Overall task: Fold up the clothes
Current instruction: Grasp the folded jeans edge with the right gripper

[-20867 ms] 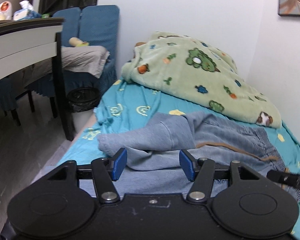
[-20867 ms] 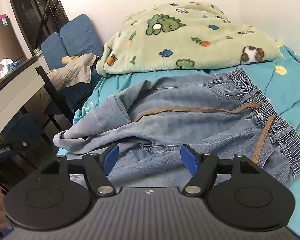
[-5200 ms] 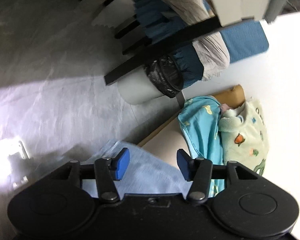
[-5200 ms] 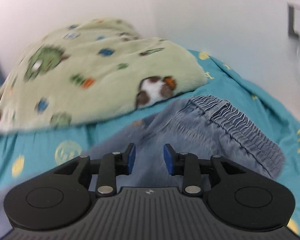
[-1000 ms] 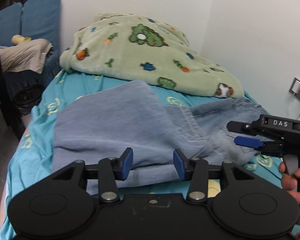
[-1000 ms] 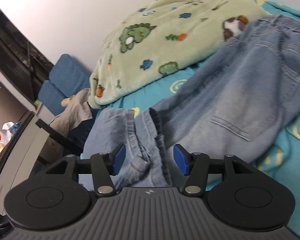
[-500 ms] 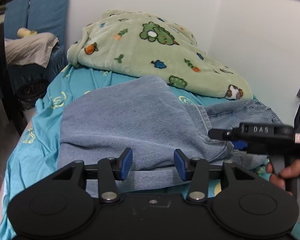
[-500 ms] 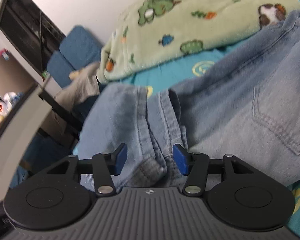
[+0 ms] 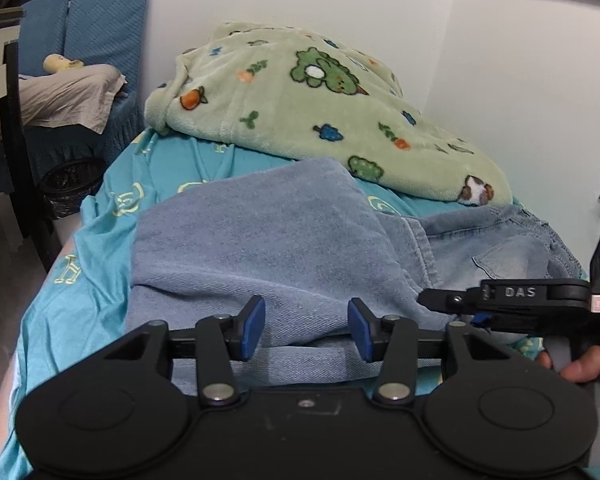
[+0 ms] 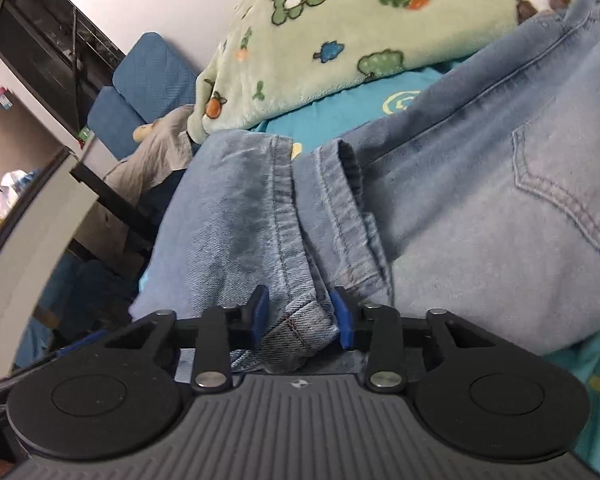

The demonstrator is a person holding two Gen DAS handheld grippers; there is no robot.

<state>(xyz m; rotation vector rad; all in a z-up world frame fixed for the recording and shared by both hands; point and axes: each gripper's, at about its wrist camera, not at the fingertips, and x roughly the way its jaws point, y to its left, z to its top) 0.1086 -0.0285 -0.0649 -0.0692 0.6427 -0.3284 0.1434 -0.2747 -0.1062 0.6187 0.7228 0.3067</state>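
Lying: the jeans (image 9: 284,240) are spread on the bed (image 9: 92,264), the legs doubled back over the seat part, the hems near the back pocket (image 10: 560,192).
Left claw (image 9: 306,330): held apart over the near edge of the folded denim; nothing is gripped between its blue pads (image 9: 252,326).
Right claw (image 10: 300,318): a bunched hem corner of the jeans (image 10: 460,200) is seen between its narrowed blue fingers; both pads (image 10: 260,312) are pressed against the cloth.
Right claw, left view (image 9: 452,302): placed at the right side of the fold, the person's hand (image 9: 588,368) behind it.
Blanket (image 9: 308,104): a green printed fleece is heaped at the far end of the bed, its edge just beside the jeans.
Bed sheet: teal, patterned in yellow.
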